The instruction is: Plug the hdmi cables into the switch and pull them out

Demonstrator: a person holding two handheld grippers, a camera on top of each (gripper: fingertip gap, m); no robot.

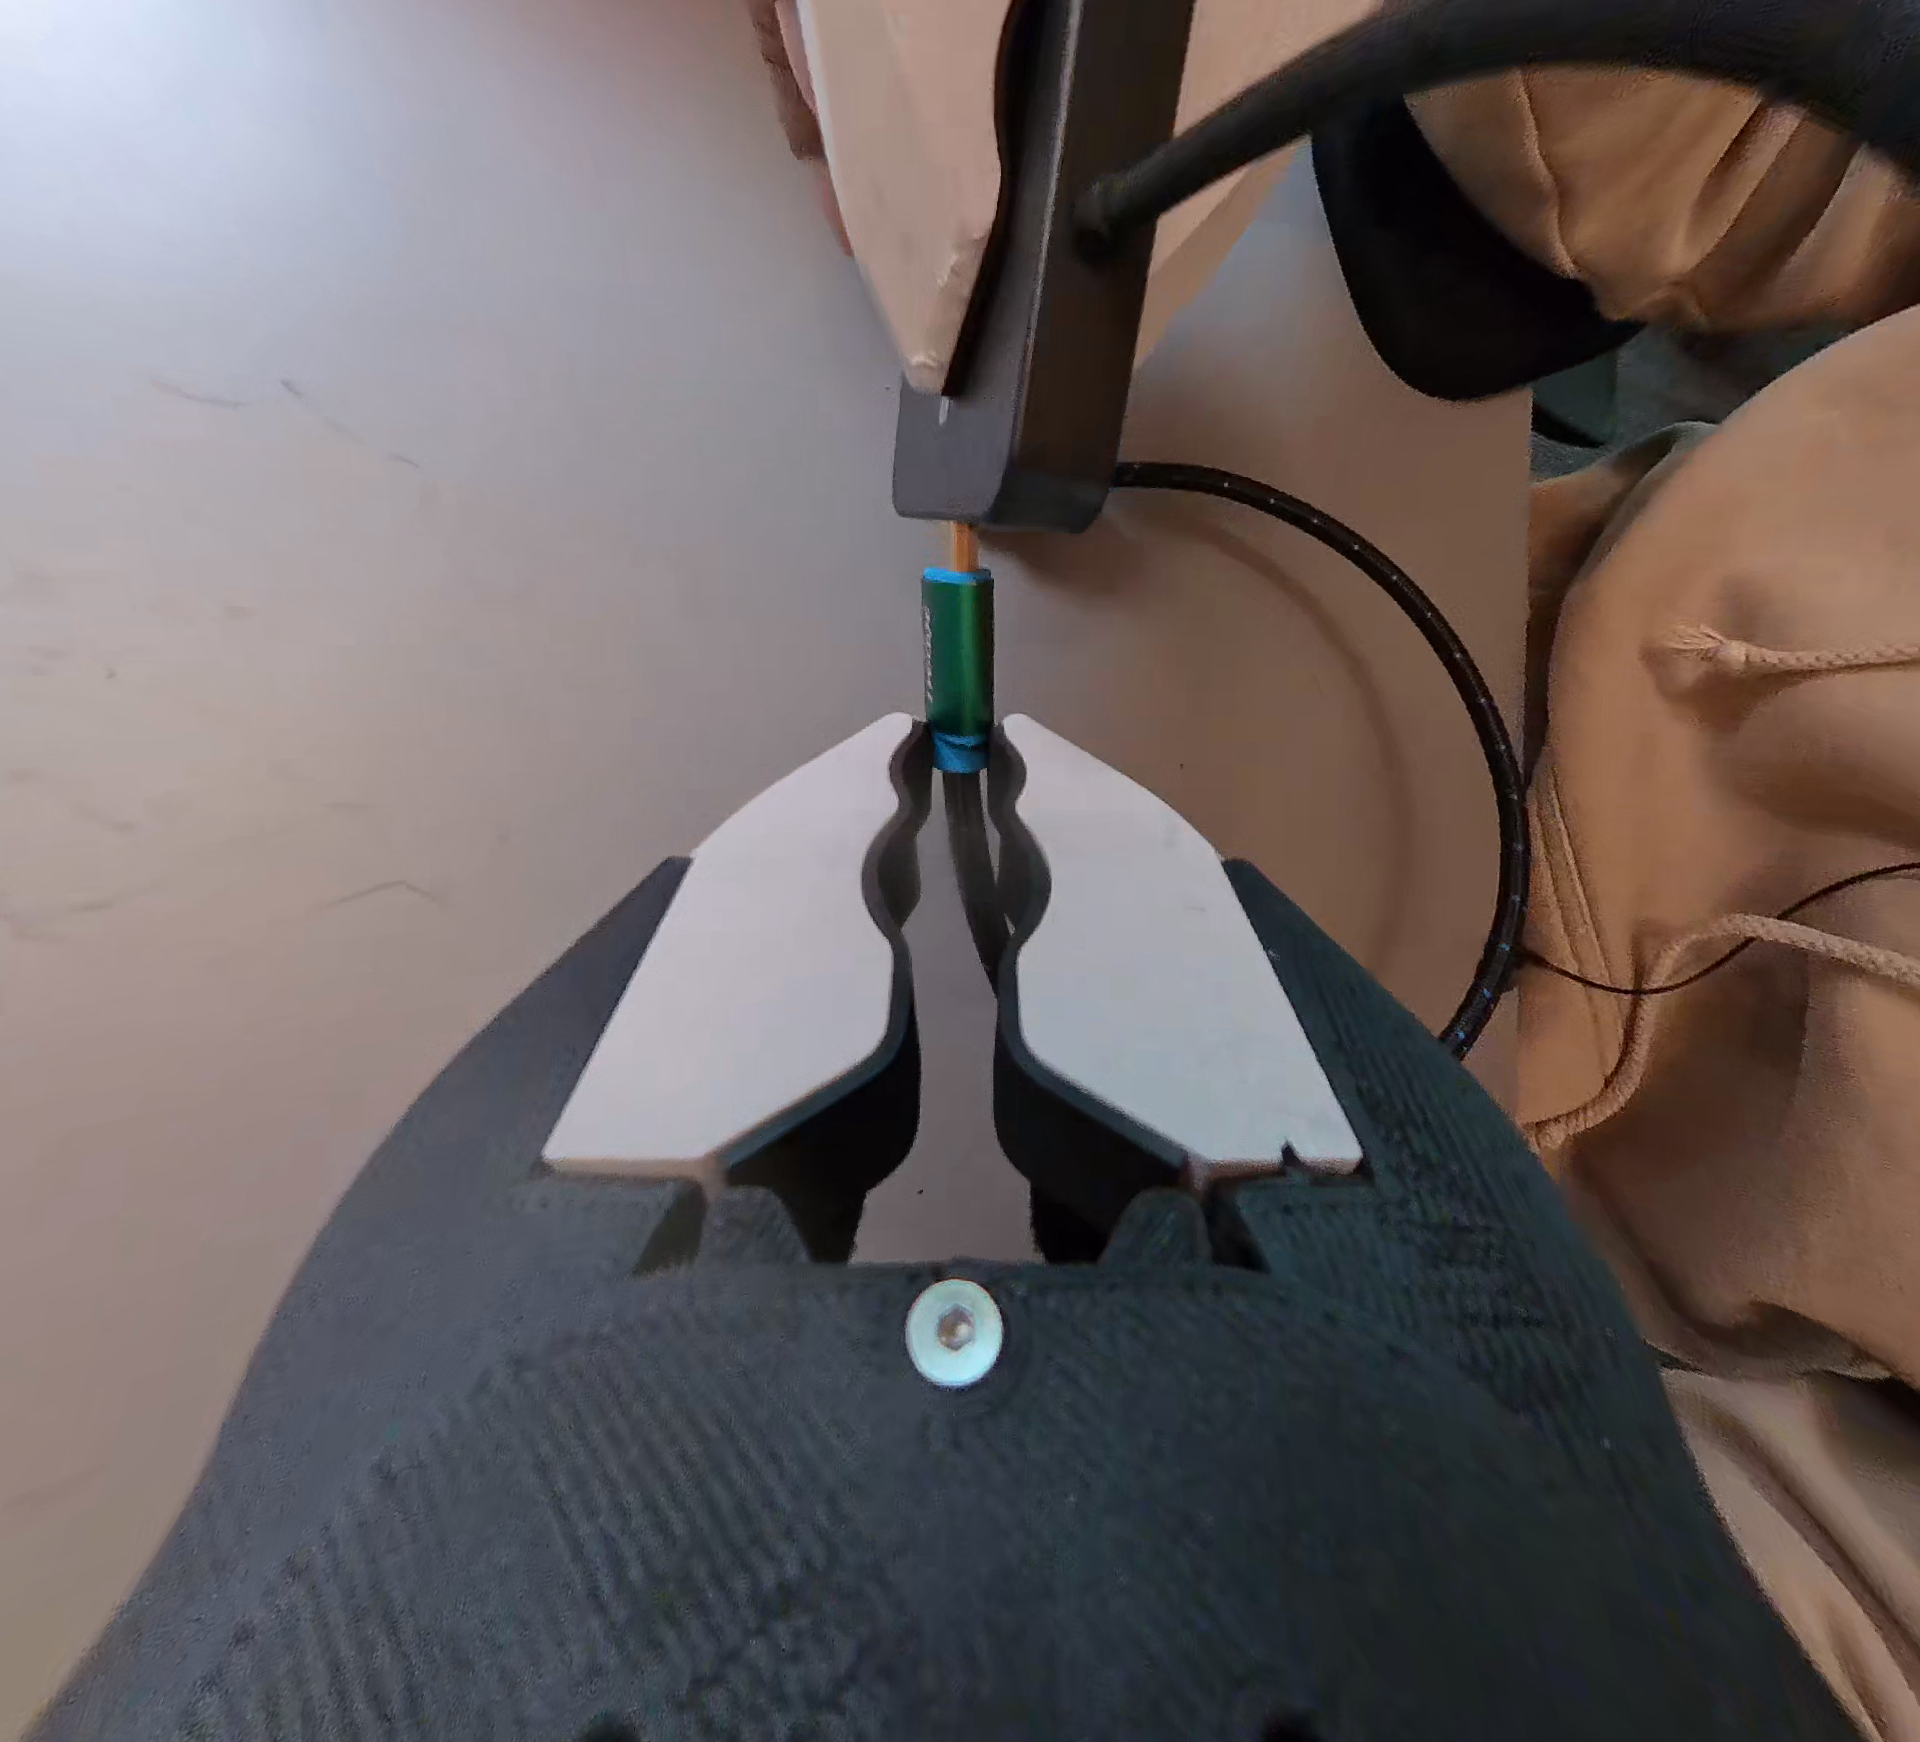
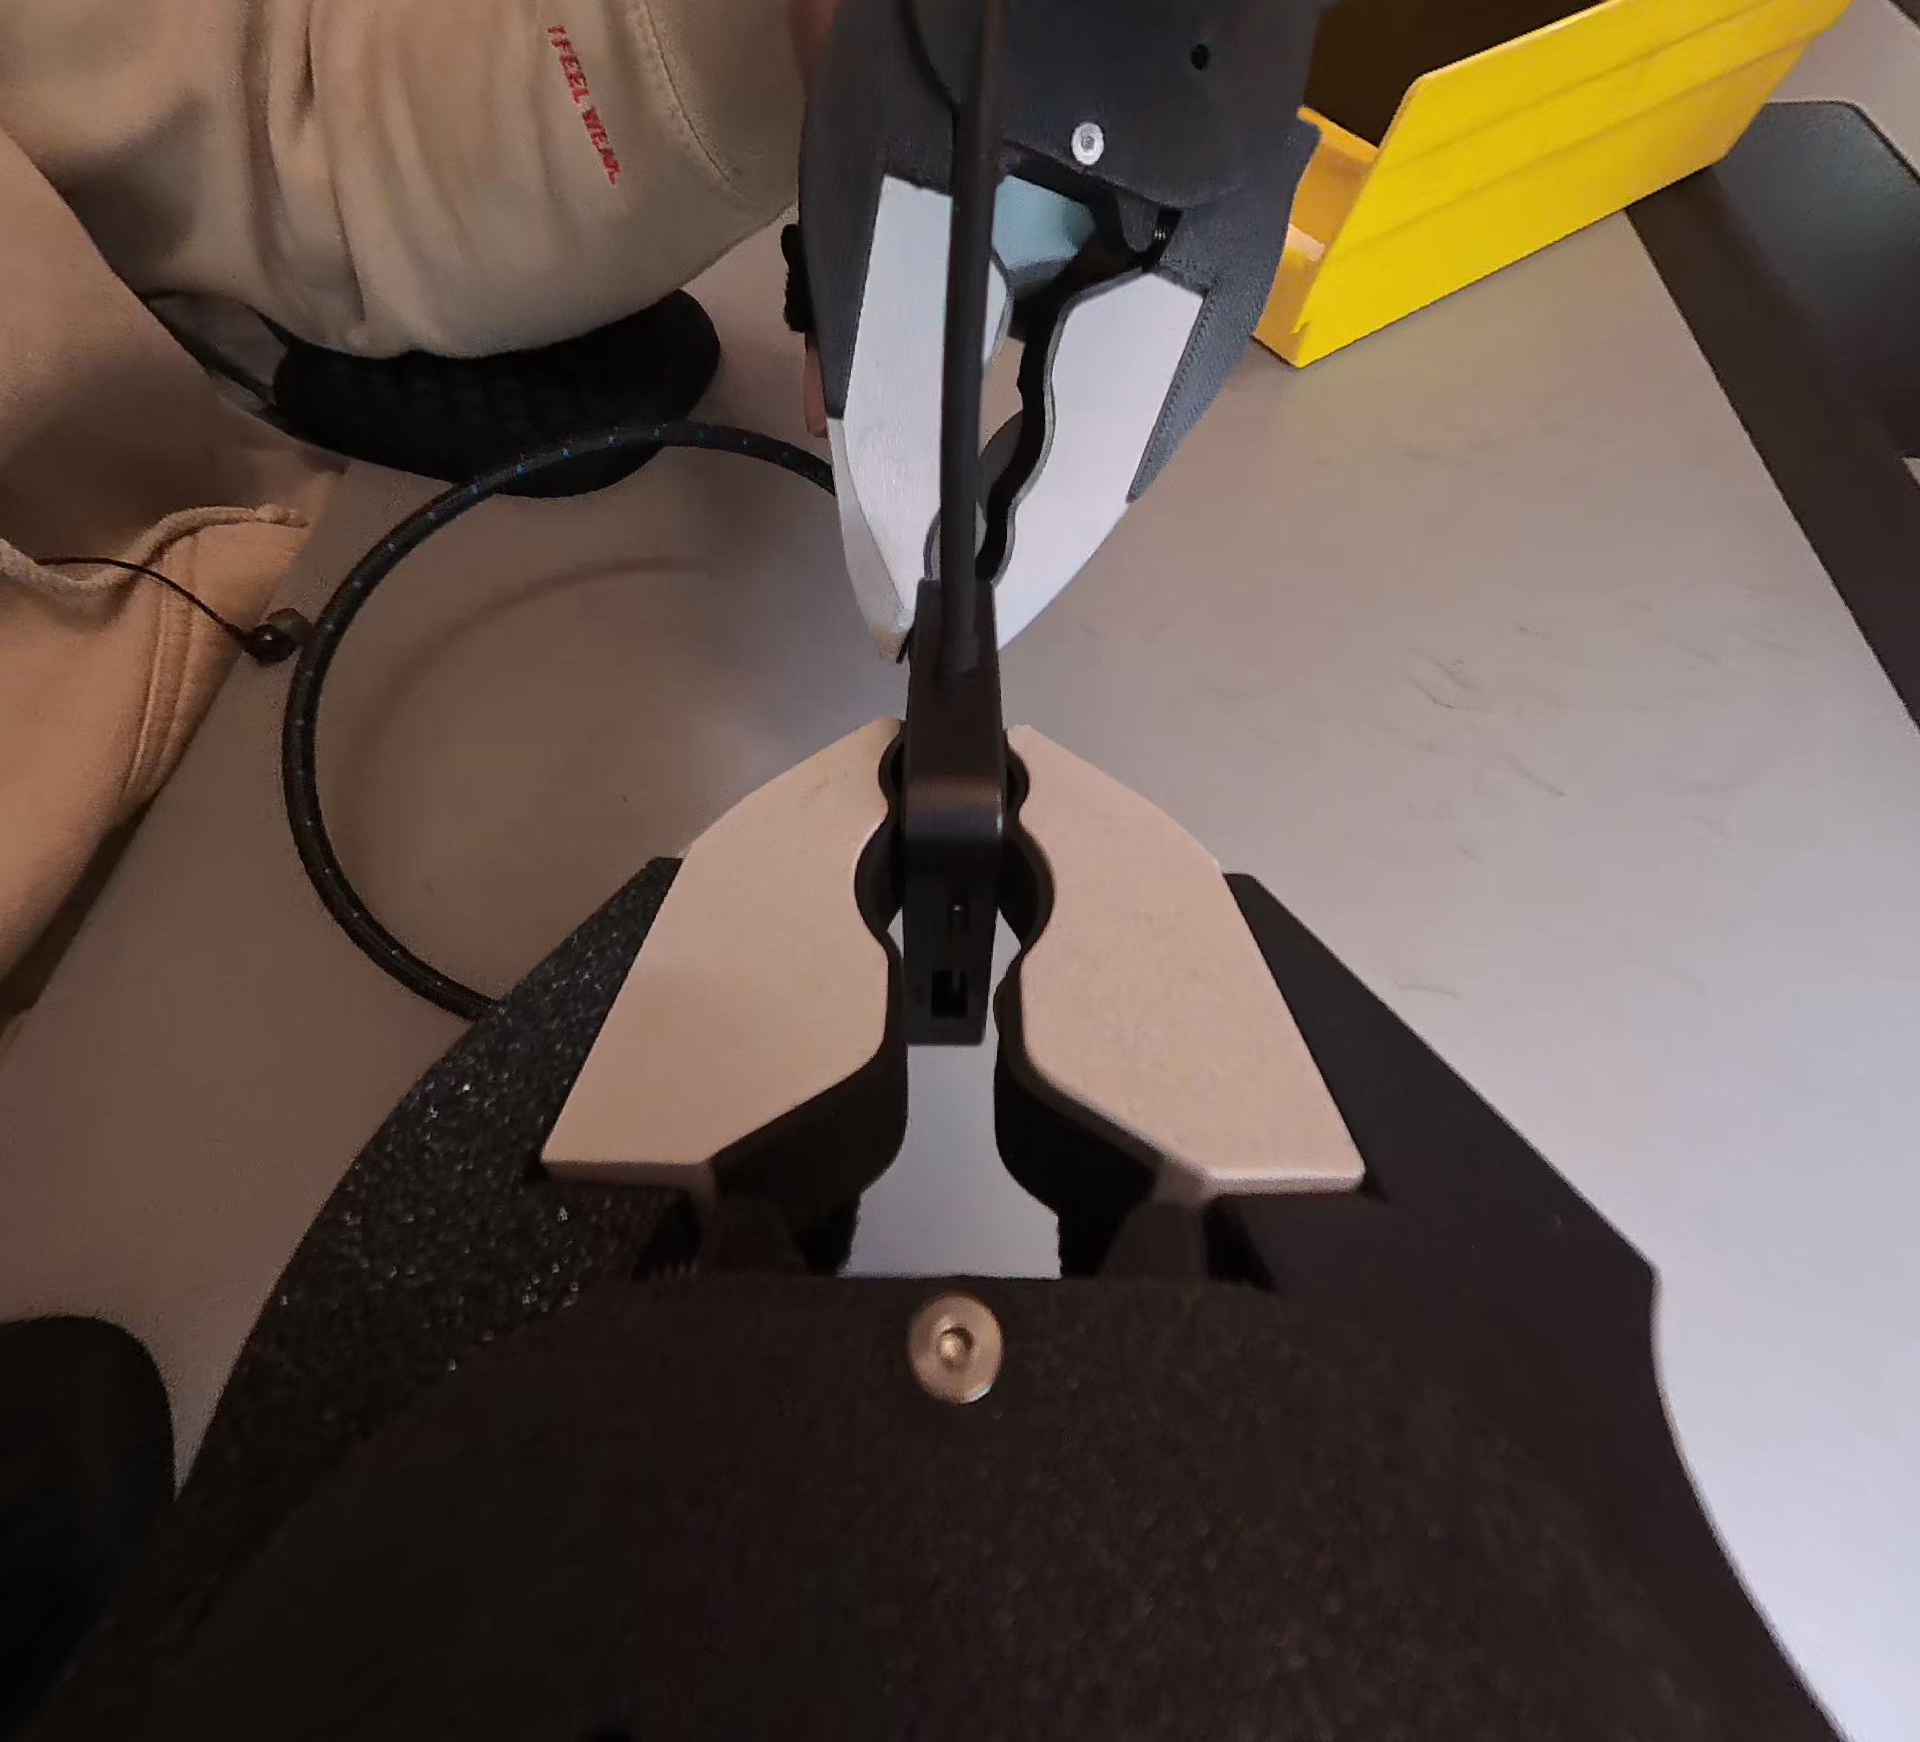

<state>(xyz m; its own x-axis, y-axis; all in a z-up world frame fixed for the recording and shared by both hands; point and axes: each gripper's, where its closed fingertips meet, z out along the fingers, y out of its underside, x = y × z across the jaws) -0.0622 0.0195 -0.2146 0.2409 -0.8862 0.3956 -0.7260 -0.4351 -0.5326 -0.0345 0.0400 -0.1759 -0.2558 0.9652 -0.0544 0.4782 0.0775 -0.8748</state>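
Yellow plastic bin point(image 2: 1558, 123) on pale counter point(image 2: 1455, 653), braided black cable point(image 2: 312, 757) looping beside tan sleeve point(image 2: 364, 134), left gripper point(image 1: 958, 736) fingers clamped behind green metal HDMI plug point(image 1: 954, 653) at flat black switch point(image 1: 1049, 238), right gripper point(image 2: 954, 762) fingers clamped on switch

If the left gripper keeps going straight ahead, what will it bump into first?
Probably the black switch. The left gripper holds the green plug, whose tip is already at the switch's end.

Each wrist camera looks close along its own tool, facing the other (both share the switch point(image 1: 1029, 238)).
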